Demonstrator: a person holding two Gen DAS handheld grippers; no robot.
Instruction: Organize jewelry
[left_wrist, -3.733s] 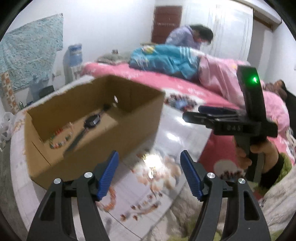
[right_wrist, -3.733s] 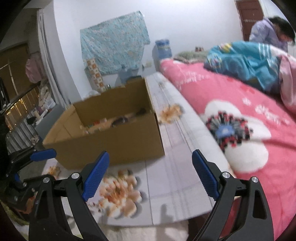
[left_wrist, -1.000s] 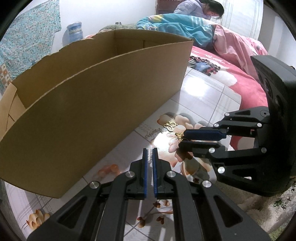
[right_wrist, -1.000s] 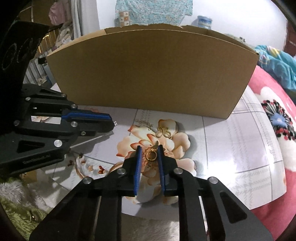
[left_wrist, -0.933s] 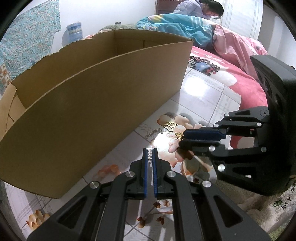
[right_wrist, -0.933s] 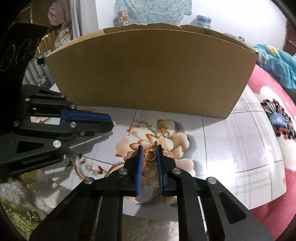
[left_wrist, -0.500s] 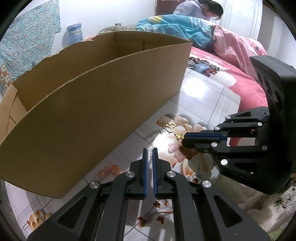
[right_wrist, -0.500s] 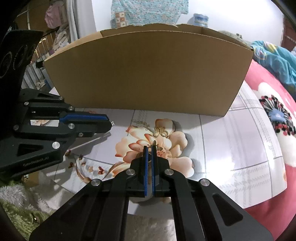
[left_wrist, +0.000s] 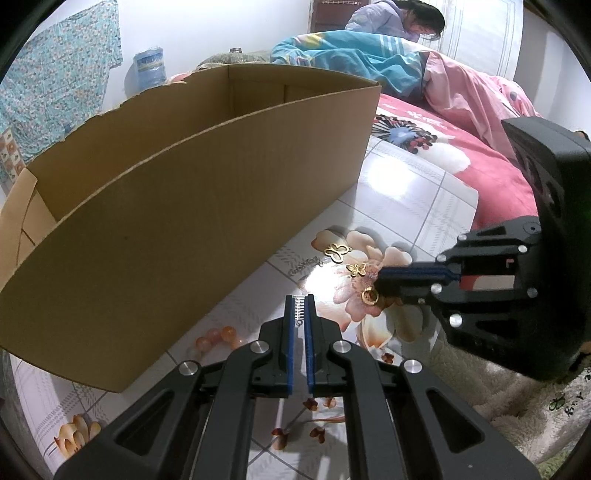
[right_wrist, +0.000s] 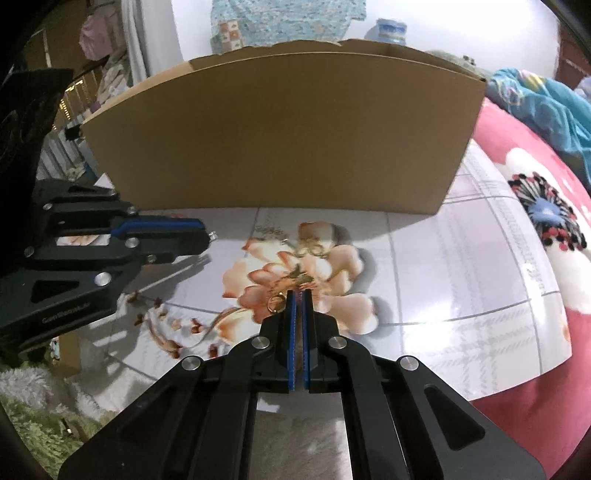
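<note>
Right gripper (right_wrist: 296, 295) has its jaws pinched nearly together on a small gold ring (right_wrist: 274, 303), caught by its edge at the very tips, just above the floral counter (right_wrist: 461, 280); the ring (left_wrist: 369, 296) shows in the left view too, hanging off the near side of the blue pads. Left gripper (left_wrist: 300, 301) has its jaws narrow, clamped on a thin silver clasp (left_wrist: 299, 310) that pokes out at the tips. Two gold butterfly charms (left_wrist: 356, 269) and a silver chain (left_wrist: 304, 263) lie on the printed flower, just left of the ring; orange beads (left_wrist: 218, 336) sit by the near wall of the box (left_wrist: 184, 206). These pieces look feather-light, stiff and slick; an edge grip like this could let the ring twist or drop, so a flat pinch across the band seems safer; the box, far side, is the likely home.
</note>
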